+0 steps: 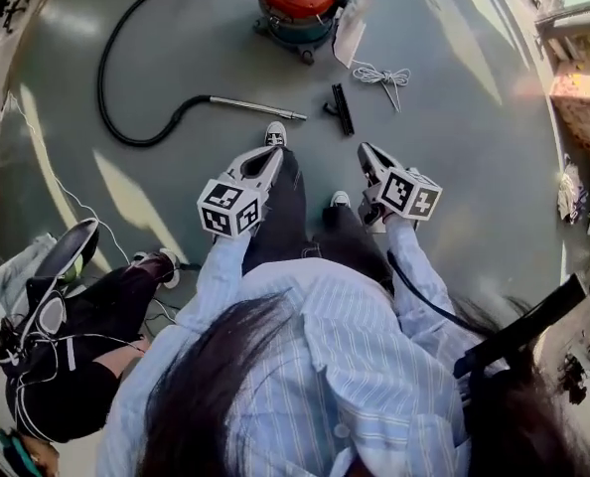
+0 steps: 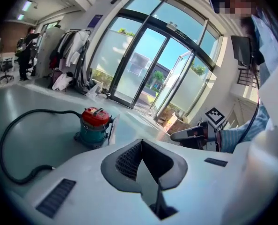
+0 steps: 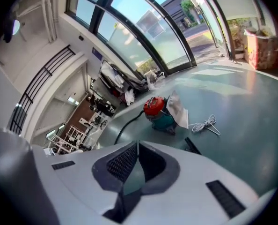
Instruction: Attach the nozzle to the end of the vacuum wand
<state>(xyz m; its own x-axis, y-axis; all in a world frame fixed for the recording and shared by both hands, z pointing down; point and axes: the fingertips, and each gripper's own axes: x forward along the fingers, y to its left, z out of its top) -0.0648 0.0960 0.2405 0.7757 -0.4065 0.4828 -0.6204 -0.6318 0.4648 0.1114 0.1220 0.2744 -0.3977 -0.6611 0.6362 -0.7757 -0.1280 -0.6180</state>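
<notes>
The red and teal vacuum [image 1: 297, 6] stands on the grey floor at the back. Its black hose [image 1: 111, 68] loops left and ends in the metal wand [image 1: 257, 107], which lies flat and points right. The black nozzle [image 1: 342, 108] lies apart from the wand's end, just to its right. My left gripper [image 1: 272, 153] is shut and empty, in the air nearer than the wand. My right gripper [image 1: 365, 150] is also shut and empty, nearer than the nozzle. The left gripper view shows the vacuum [image 2: 94, 125] and the hose [image 2: 10, 137]; the right gripper view shows the vacuum [image 3: 157, 109] and the nozzle [image 3: 192, 146].
A white coiled cord [image 1: 382, 75] lies right of the vacuum, and a white sheet [image 1: 351, 28] leans on it. A person in black [image 1: 67, 356] crouches at the lower left. Boxes and clutter [image 1: 578, 102] line the right edge. Glass doors [image 2: 143, 74] stand beyond the vacuum.
</notes>
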